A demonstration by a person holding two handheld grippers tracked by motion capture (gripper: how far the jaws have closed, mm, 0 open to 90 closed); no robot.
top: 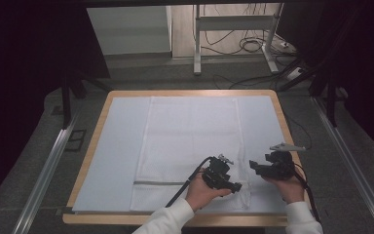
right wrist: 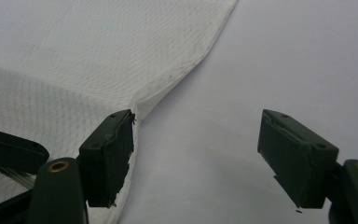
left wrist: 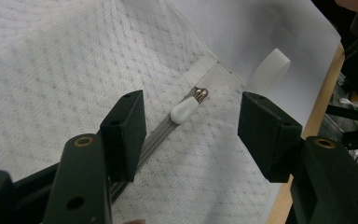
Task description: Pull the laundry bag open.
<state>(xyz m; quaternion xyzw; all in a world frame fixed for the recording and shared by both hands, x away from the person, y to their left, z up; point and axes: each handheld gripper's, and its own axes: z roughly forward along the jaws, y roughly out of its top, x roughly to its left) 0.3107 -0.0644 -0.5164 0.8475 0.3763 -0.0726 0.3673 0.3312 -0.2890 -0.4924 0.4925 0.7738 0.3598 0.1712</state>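
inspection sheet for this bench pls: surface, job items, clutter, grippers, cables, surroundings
Surface: wooden table under a pale sheet, flat.
Job's things: white mesh bag lying flat; zip pull at the zip's end beside the bag's corner loop.
Clutter: nothing seen.
Grippers: left gripper open, jaws either side of the zip pull, not touching it; right gripper open, one jaw at the bag's edge.
Cables: gripper cable crosses the bag; loose cables on the floor behind.
Surroundings: metal frame legs, rails beside the table.

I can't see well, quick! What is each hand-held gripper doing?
Left hand-held gripper: open, jaws on either side of the zipper pull, not touching it.
Right hand-held gripper: open, holding nothing.
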